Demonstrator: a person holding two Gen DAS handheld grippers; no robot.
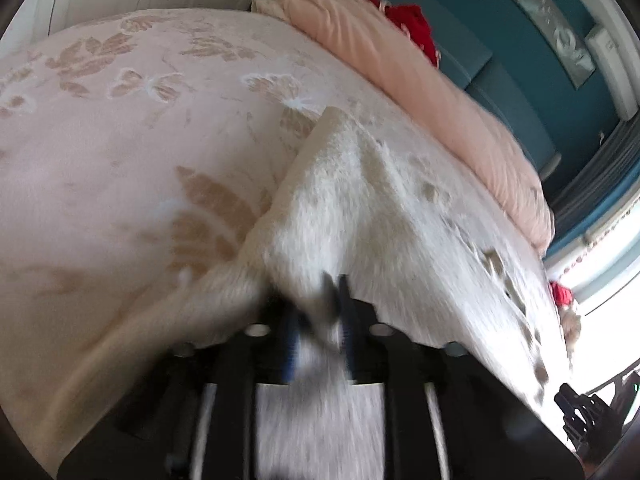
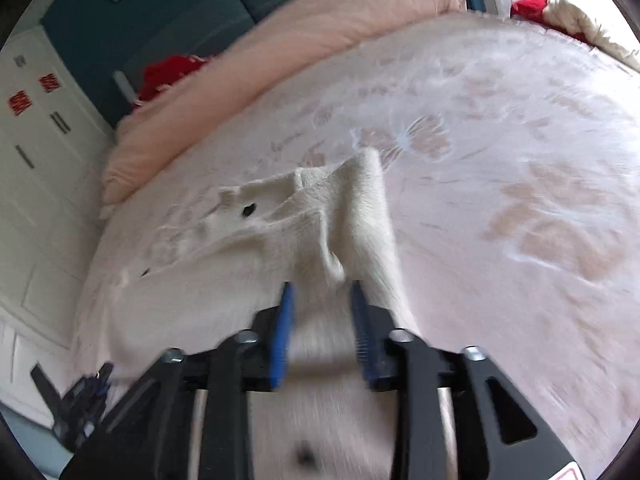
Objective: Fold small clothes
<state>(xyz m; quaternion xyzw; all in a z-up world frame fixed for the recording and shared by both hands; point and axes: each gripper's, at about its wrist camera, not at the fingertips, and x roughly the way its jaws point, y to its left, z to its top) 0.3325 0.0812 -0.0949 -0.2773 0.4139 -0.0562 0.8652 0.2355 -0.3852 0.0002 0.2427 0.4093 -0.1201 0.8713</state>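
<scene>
L tongs [image 1: 316, 312] pinch white garment [image 1: 360, 208]; R tongs [image 2: 322, 300] apparently gripping too.

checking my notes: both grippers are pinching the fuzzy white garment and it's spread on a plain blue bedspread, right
Not quite. Both the left gripper and the right gripper do pinch the fuzzy white garment, but the bedspread is pale pink with a tan leaf and flower print, not plain blue. Both wrist views show it.
</scene>
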